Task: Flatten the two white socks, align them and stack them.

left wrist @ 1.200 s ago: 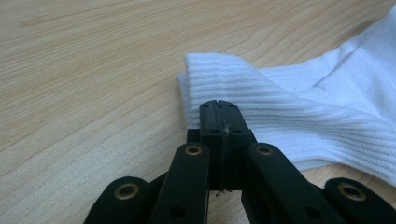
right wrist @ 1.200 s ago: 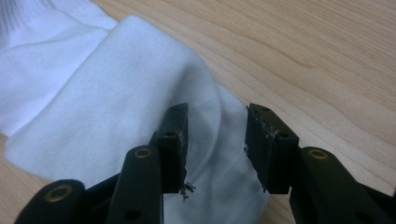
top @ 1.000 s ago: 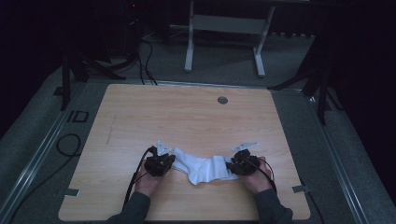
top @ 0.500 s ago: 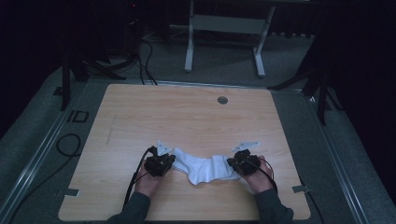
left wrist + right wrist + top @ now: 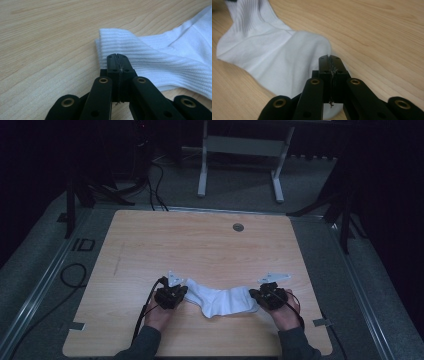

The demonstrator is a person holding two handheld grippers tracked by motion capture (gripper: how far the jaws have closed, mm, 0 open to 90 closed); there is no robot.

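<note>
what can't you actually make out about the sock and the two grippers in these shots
- Left hand-held gripper: the shut jaws cover the spot where they pinch the sock, so how much cuff is caught is hidden in the left gripper view.
- Right hand-held gripper: same at the toe end in the right gripper view.
- High view: the pinch points are too small and dim to read.
- Sock's underside: hidden against the table.

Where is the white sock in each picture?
High view: the white sock lies near the front of the wooden table, stretched between the left gripper and right gripper.
Left gripper view: upper right, ribbed cuff at the shut jaws.
Right gripper view: upper left to centre, toe end at the shut jaws.
Shared landmark: the sock's ribbed cuff.
</note>
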